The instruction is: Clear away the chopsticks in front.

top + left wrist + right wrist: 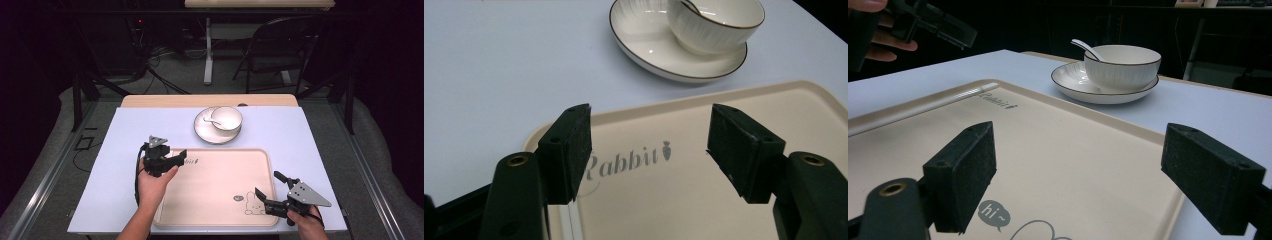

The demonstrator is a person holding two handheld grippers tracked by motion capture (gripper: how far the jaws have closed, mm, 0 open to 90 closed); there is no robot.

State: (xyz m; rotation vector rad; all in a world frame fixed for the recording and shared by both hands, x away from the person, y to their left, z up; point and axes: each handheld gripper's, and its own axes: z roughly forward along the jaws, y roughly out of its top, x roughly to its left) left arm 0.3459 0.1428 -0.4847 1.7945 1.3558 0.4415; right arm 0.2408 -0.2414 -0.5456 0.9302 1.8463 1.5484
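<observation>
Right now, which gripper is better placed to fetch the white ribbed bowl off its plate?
Left. The left gripper is open over the beige tray's far corner, aimed at the white ribbed bowl; the right gripper sits at the near edge.

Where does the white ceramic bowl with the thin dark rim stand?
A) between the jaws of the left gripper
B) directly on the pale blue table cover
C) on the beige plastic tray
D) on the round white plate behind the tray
D: the white ceramic bowl sits on the round white plate, which lies on the table cover beyond the far edge of the beige plastic tray; a white spoon leans in it.
</observation>
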